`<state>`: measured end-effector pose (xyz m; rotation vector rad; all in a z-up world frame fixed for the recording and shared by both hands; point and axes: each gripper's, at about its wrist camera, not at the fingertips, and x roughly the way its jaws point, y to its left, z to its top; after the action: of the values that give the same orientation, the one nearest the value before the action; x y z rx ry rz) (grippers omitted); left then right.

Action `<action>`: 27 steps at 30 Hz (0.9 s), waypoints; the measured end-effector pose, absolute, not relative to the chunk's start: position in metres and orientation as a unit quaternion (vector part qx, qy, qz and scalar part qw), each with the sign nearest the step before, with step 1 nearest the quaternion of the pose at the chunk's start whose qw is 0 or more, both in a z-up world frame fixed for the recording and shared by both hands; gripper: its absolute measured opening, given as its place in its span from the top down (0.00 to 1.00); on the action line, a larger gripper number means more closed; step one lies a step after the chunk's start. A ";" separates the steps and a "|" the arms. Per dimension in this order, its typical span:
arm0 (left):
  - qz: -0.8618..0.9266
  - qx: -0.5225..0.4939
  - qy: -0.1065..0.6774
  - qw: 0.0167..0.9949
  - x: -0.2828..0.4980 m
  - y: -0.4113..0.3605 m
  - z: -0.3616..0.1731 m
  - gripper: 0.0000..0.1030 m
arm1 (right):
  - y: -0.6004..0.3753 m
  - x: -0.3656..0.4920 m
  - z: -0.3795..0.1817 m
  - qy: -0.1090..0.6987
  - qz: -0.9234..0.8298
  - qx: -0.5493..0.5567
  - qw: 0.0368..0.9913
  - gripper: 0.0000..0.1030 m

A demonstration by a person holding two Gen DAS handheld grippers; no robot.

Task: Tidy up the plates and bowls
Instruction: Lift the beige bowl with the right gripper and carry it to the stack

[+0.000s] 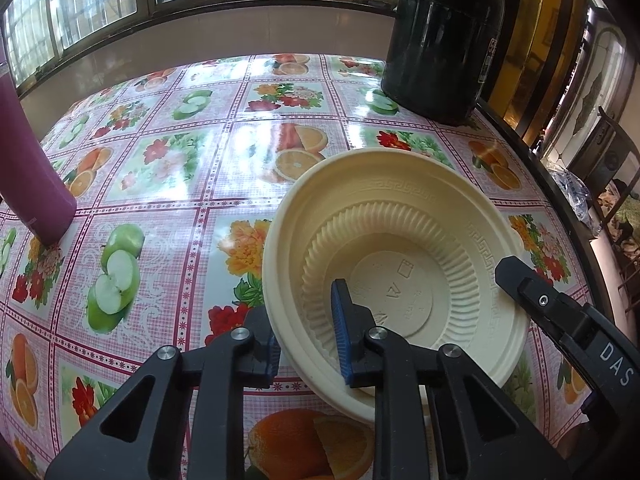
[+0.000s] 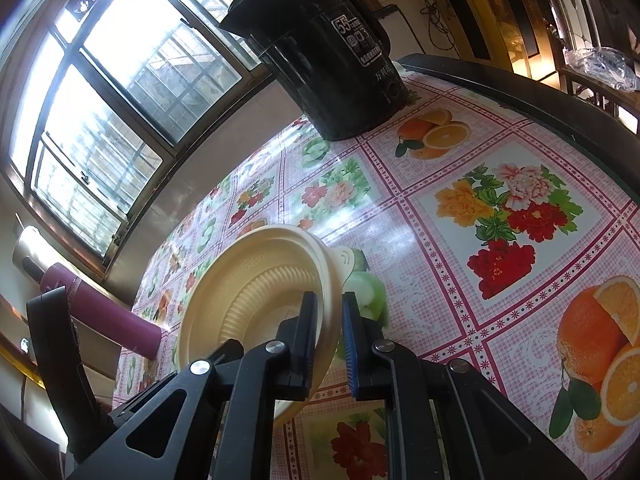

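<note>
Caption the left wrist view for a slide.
Left gripper straddles the rim of a cream ribbed plastic bowl on a fruit-print tablecloth.
</note>
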<state>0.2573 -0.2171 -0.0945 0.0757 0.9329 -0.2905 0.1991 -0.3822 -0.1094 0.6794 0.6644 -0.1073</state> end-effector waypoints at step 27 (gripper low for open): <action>-0.084 0.016 0.480 0.873 0.202 -0.141 -0.099 0.81 | -0.314 0.169 -0.110 0.373 0.020 0.330 0.867 0.89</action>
<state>0.2018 -0.1407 -0.0990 0.0332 1.0023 -0.1760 0.1690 -0.3144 -0.1104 0.6906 0.7820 0.0423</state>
